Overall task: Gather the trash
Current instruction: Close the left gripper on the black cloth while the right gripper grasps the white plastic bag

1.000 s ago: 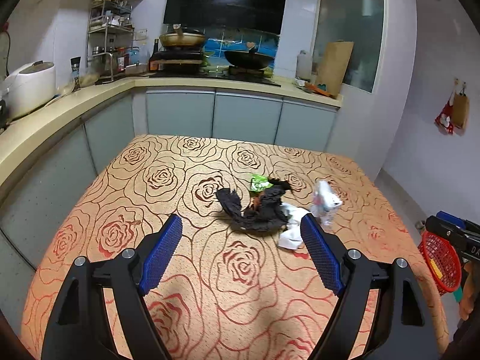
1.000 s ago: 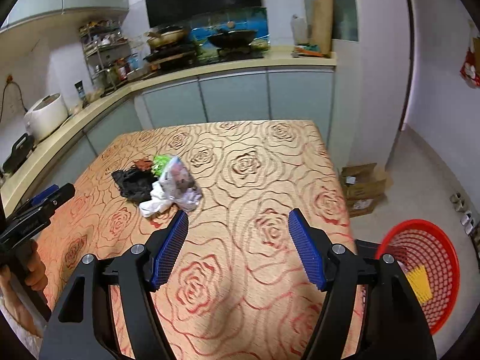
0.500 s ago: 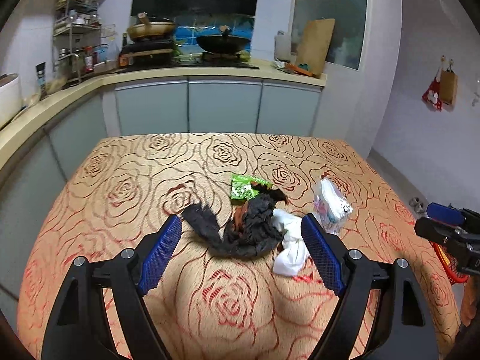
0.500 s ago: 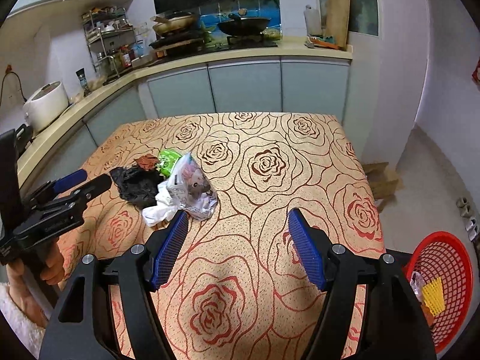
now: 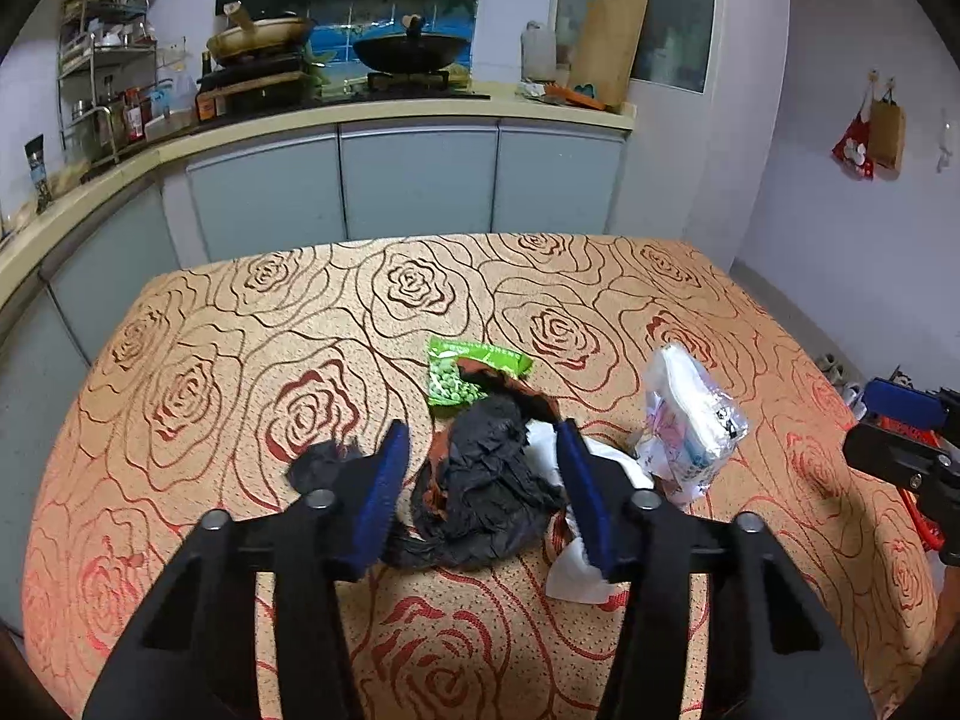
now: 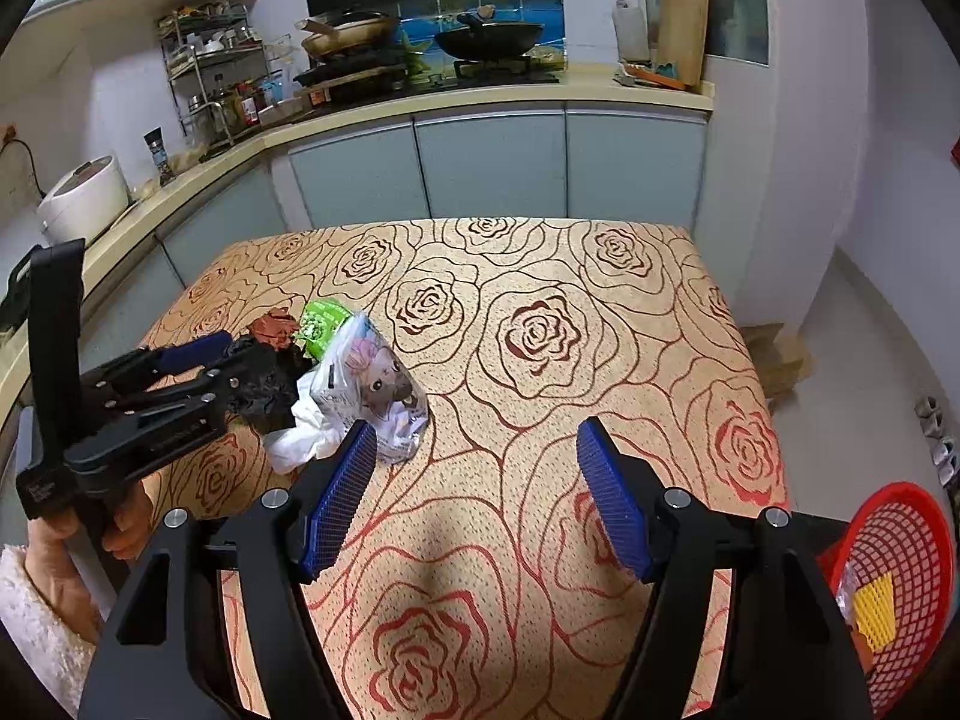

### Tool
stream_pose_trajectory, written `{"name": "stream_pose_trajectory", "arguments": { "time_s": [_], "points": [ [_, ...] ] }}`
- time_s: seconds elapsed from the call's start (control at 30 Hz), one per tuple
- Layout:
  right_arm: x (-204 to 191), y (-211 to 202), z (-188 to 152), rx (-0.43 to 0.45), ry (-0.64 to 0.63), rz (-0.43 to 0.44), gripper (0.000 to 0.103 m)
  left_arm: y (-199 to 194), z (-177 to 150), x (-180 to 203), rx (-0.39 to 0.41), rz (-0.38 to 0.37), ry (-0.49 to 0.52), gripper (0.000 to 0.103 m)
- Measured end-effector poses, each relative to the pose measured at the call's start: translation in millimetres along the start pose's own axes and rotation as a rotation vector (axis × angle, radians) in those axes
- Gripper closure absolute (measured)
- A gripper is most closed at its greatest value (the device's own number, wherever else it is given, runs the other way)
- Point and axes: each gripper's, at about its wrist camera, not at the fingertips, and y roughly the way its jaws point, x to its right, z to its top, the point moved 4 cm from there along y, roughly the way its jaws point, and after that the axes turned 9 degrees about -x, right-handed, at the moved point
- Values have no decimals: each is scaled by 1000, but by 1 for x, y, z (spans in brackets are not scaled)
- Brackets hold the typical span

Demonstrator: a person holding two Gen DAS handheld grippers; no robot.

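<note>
A heap of trash lies on the rose-patterned table (image 5: 240,372): a crumpled black bag (image 5: 486,492), a green pea packet (image 5: 462,372), a white tissue (image 5: 576,576) and a clear printed plastic bag (image 5: 690,426). My left gripper (image 5: 481,427) is down at the heap, and its jaws are closing with the black bag between the blue pads; a gap still shows at the left pad. My right gripper (image 6: 477,429) hangs open over bare cloth, just right of the printed bag (image 6: 372,384), with nothing between its fingers.
A red mesh basket (image 6: 888,588) holding a yellow scrap sits low at the right, off the table. A cardboard box (image 6: 774,354) lies on the floor past the table's right edge. Kitchen counters with pans run along the back and left.
My left gripper came forward and down onto the heap, and its jaws narrowed around the black bag. The right gripper drifted a little closer to the printed bag, still equally wide.
</note>
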Motion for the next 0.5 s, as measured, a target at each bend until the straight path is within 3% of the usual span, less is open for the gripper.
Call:
{"name": "stream_pose_trajectory", "arguments": {
  "time_s": [0.1, 0.5],
  "points": [
    [-6, 4, 3, 0, -15, 2, 36, 4, -3, 2, -11, 10, 18, 80],
    [-45, 32, 24, -7, -81, 38, 36, -26, -9, -18, 50, 36, -49, 81]
  ]
}}
